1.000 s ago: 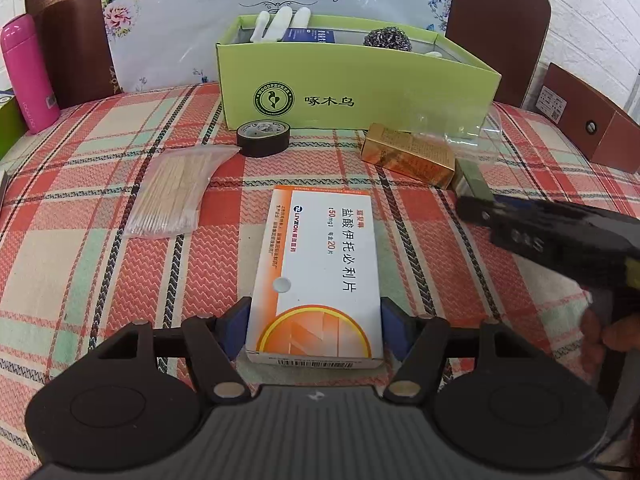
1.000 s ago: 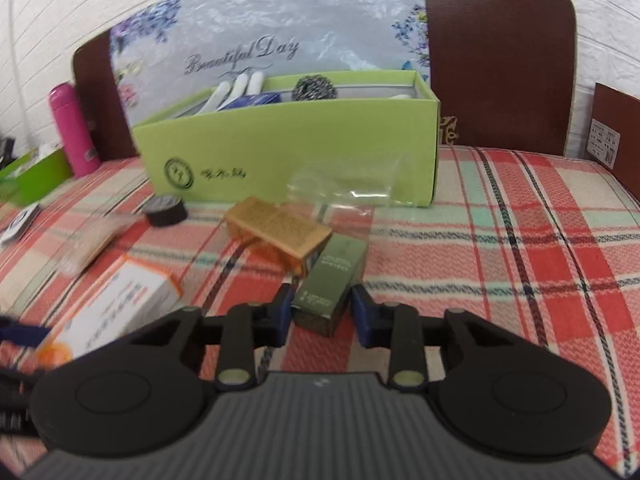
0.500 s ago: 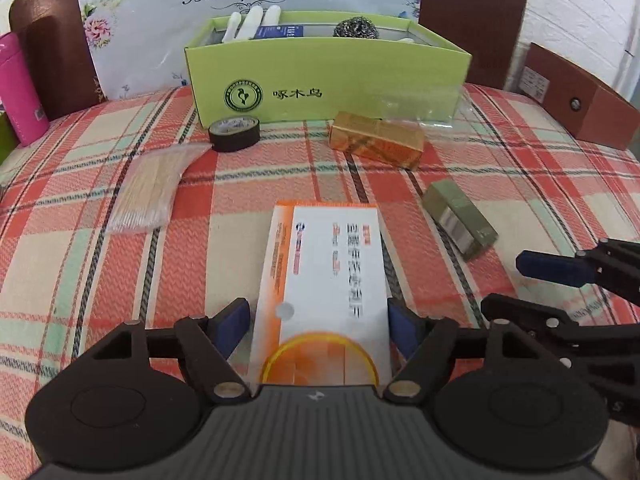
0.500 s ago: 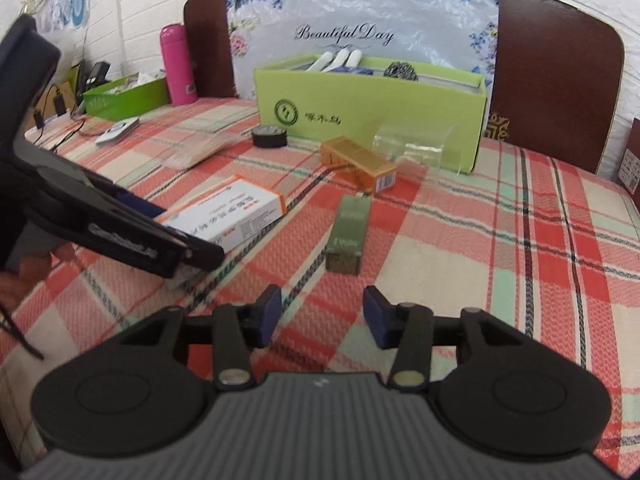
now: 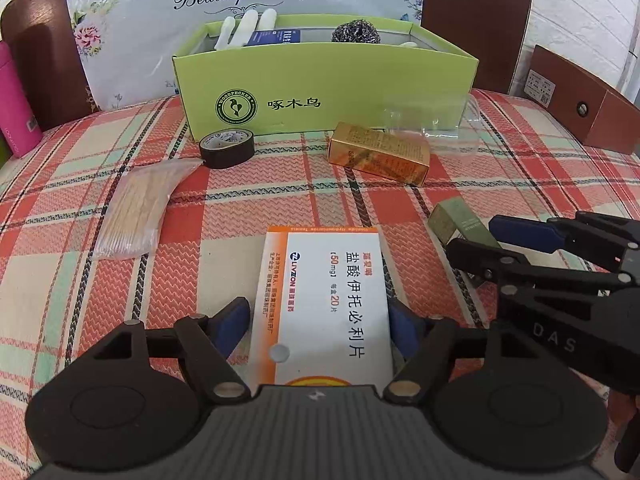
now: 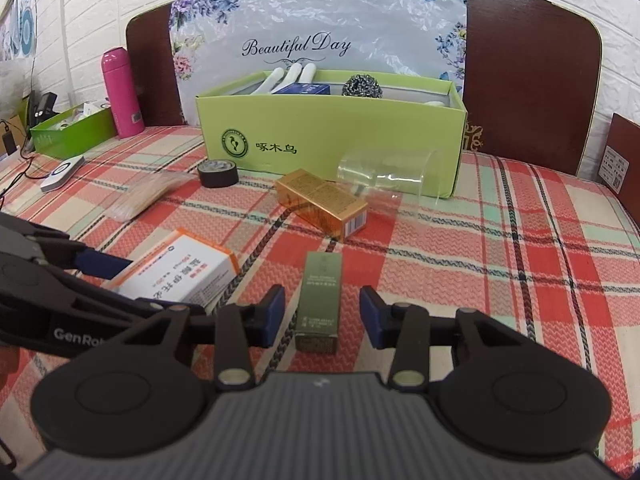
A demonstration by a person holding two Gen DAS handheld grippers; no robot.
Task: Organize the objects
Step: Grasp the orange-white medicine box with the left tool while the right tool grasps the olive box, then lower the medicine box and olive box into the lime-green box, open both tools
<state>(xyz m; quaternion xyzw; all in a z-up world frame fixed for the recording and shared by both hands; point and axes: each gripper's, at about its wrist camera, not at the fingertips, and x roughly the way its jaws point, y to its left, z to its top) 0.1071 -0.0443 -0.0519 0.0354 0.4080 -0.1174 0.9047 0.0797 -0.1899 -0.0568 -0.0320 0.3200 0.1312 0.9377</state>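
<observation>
The left tool [image 5: 320, 328] stood open astride the white medicine box [image 5: 326, 304], box long axis parallel to the fingers, unclamped. The right tool [image 6: 322, 312], open and empty, straddled the green box [image 6: 320, 300] lying flat on the surface [image 6: 500, 264], likewise lengthwise.

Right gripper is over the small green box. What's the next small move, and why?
Probably close the right gripper: the green box lies lengthwise between its open fingers, with gaps on both sides, still flat on the tablecloth. The open green carton behind looks like the destination.
</observation>
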